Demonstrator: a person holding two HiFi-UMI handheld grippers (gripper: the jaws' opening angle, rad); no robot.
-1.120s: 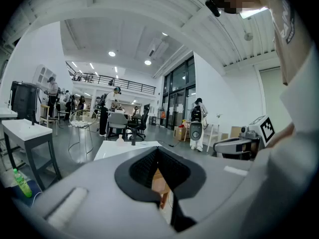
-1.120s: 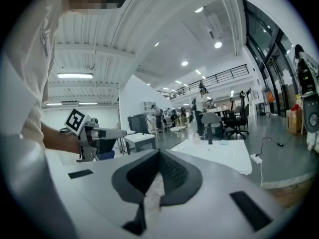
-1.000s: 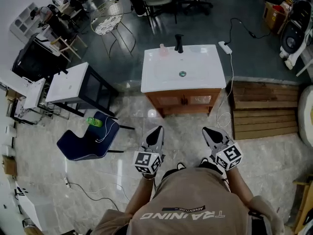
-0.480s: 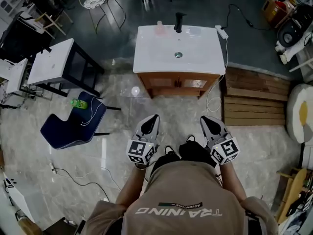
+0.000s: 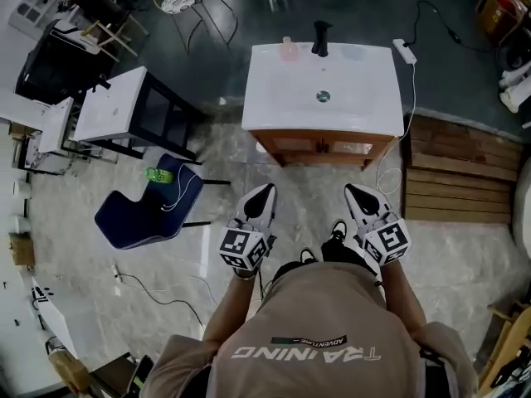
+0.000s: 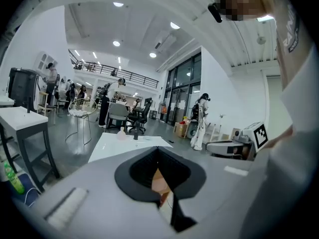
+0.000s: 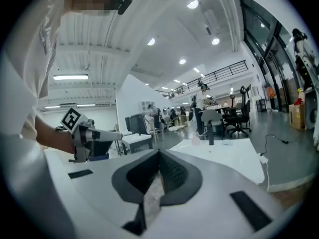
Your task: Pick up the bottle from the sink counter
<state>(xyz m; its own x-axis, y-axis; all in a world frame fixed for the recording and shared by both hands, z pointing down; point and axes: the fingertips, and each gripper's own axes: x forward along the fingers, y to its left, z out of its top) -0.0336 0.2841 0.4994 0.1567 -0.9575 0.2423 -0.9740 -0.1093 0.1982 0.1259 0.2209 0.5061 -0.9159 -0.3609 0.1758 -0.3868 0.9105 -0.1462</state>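
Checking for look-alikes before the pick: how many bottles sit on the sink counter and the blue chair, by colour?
Small pale pink bottle, on white sink counter: 1
Green bottle, on dark blue chair: 1
Total: 2

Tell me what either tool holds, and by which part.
Nothing: left tool and right tool are shut, empty; the bottle stands on the sink counter.

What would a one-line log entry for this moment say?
stage: before pickup | left gripper: shut, empty | right gripper: shut, empty | pink bottle: on sink counter, beside black faucet, untouched, ahead of both grippers
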